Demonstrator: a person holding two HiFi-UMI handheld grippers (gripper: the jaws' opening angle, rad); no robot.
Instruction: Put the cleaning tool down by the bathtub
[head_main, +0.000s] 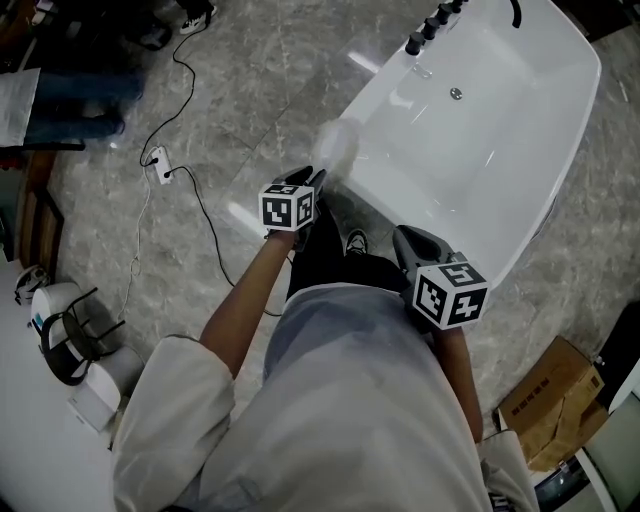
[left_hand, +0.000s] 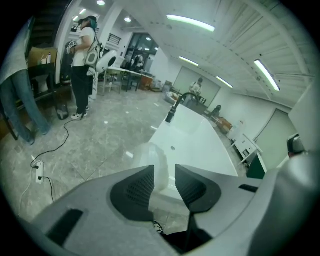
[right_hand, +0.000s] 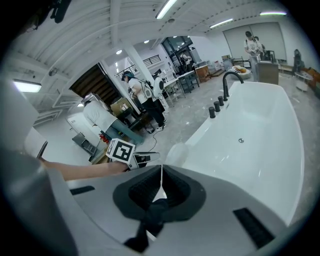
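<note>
Two tools and one big white bathtub, so here's the rundown.

**Head view:** the bathtub (head_main: 510, 100) stands on the grey stone floor (head_main: 250, 90). Inside it there's a small drain (head_main: 456, 93), and a row of dark knobs (head_main: 428, 28) sits on the far rim. A cardboard box (head_main: 555, 400) sits at the lower right, and I can't tell what's in it. The left tool (head_main: 316, 178) is held out over the floor, just beside the tub's outer wall. The white cleaning item (head_main: 335, 148) is a blurry pale blob right past its tips, up against the tub's edge. The right tool (head_main: 405, 238) is closer to the person's body, near the tub's near end.

**Left gripper view:** the left tool's jaws are partly apart. The white cleaning item (left_hand: 156, 157) shows in the gap and pokes up beyond the left jaw. It sits over toward the left pad with clear space on the right side, so the pads aren't clamping it. The tub lies straight ahead behind it.

**Right gripper view:** the right tool's (right_hand: 160, 167) jaws are closed together with only a thin slit of light between them, and nothing is in them. The tub stretches off to the right. The white cleaning item (right_hand: 179, 151) is at the tub's near rim, just ahead of the left tool's tips.
</note>
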